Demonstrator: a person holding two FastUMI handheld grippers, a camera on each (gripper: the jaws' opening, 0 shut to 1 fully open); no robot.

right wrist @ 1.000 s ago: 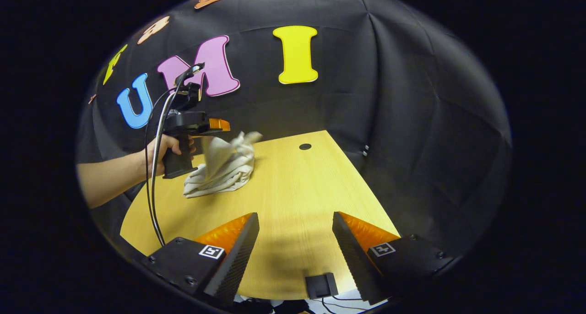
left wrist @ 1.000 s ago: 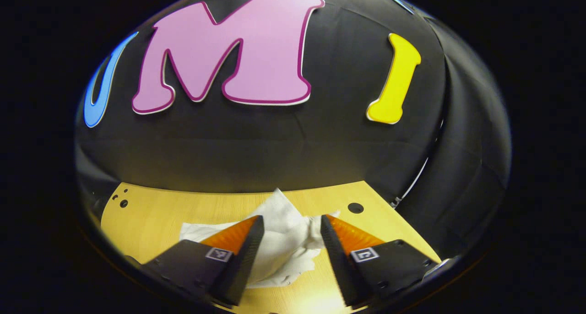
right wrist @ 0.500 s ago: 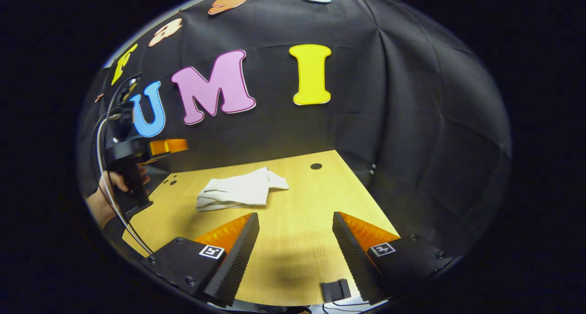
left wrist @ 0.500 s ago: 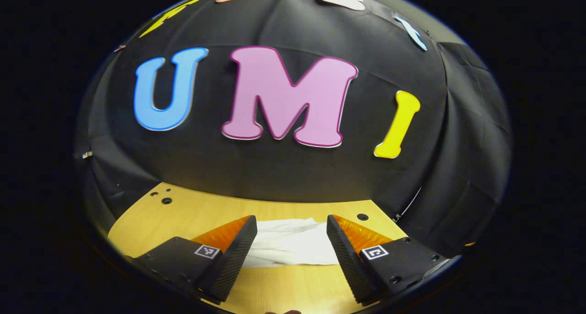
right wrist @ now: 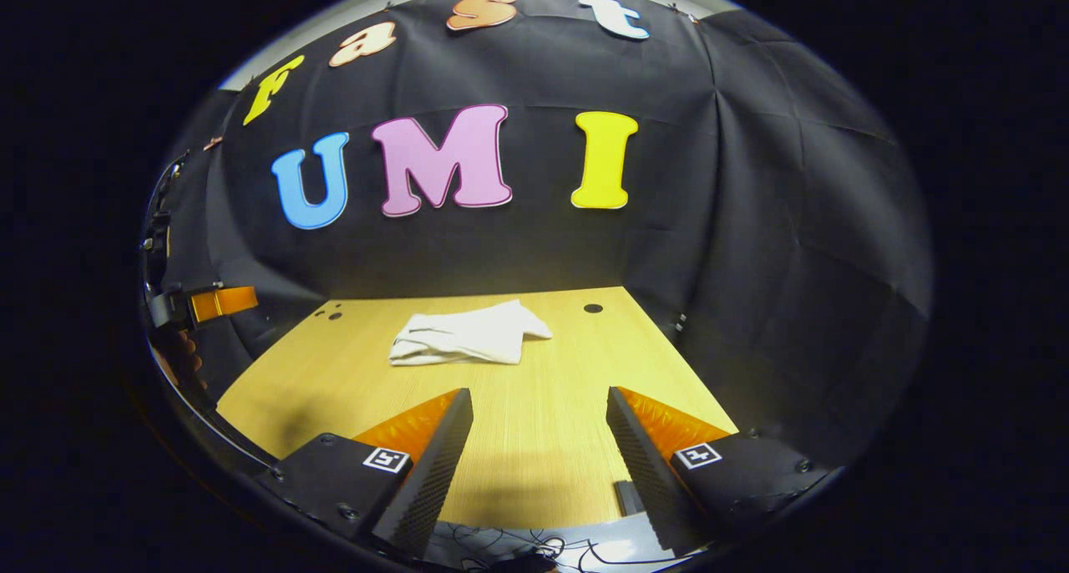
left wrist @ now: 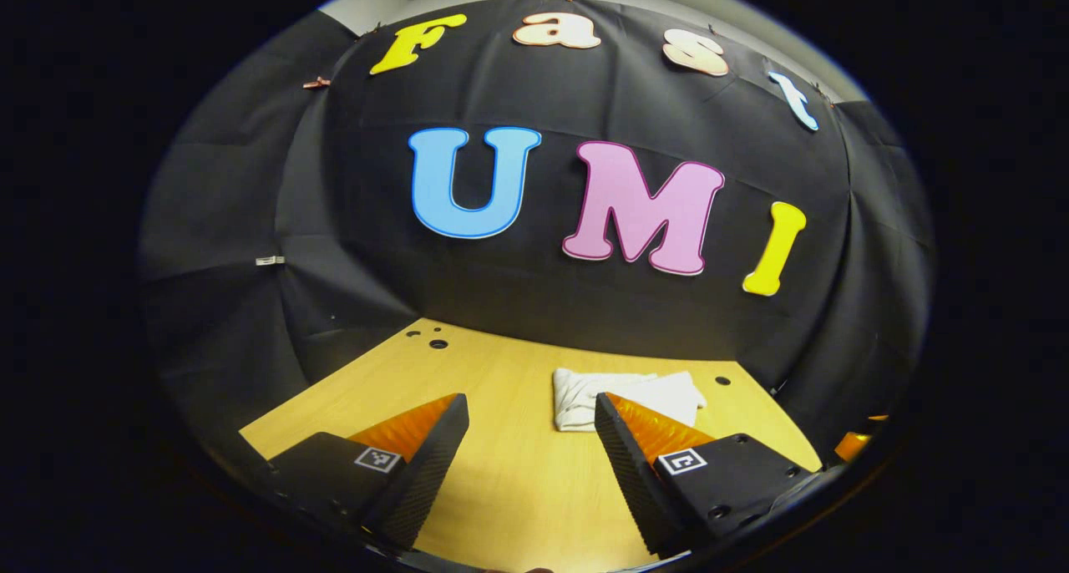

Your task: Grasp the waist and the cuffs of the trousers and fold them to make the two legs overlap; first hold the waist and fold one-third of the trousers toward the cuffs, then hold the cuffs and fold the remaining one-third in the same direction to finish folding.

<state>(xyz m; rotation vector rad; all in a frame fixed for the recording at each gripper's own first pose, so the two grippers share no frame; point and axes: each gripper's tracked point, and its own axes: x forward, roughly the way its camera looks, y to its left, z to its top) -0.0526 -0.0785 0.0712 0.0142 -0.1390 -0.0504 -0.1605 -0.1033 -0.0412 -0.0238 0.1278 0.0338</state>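
Left gripper view: looks forward over a wooden table (left wrist: 501, 473) toward the black cloth wall (left wrist: 534, 289).
Left gripper (left wrist: 531, 410): fingers spread wide with nothing between them, held above the near part of the table.
Trousers (left wrist: 622, 396): white, folded into a flat bundle, lying on the far right part of the table, partly hidden behind the right-hand finger and apart from both fingers.
Holes in the table: a small group (left wrist: 430, 339) at the far left corner, one (left wrist: 721, 381) just right of the trousers.

Right gripper view: looks along the same table (right wrist: 543, 439) from its near edge.
Right gripper (right wrist: 539, 402): fingers spread wide, empty, over the near edge.
Trousers (right wrist: 472, 335): folded bundle resting near the far edge, well apart from the fingers.
Left gripper (right wrist: 205, 304): seen at the far left edge, off the table's side, away from the trousers.
Hand (right wrist: 179, 356): holds it from below, mostly hidden.
Cables (right wrist: 518, 548): lie below the near edge of the table.
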